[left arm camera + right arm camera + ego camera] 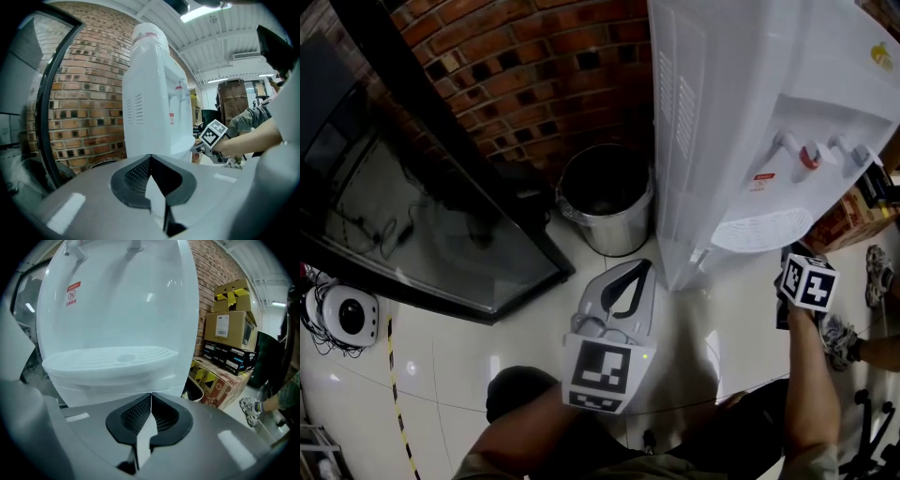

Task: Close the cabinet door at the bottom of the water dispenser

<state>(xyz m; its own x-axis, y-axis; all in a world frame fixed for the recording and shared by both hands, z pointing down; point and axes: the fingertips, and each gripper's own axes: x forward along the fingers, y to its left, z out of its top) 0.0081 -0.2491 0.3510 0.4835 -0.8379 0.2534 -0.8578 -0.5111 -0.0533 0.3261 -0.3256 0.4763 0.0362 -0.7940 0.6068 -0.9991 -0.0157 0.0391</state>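
Note:
The white water dispenser [750, 112] stands against the brick wall, its taps and drip tray [764, 230] facing right. From above, the tray hides the lower cabinet front, so I cannot make out the door. My right gripper [789, 262], under its marker cube, sits close in front of the dispenser just below the tray [112, 357]; its jaws [151, 395] are shut with nothing between them. My left gripper [645, 267] hovers over the floor at the dispenser's near left corner. It points at the dispenser's side [154, 93], jaws shut [150, 157] and empty.
A steel bin [605, 197] stands on the floor left of the dispenser. A dark-framed glass panel [422, 216] leans at the left, with a round white device [347, 314] beside it. Cardboard boxes [229, 324] are stacked right of the dispenser. A person's shoe [877, 272] is nearby.

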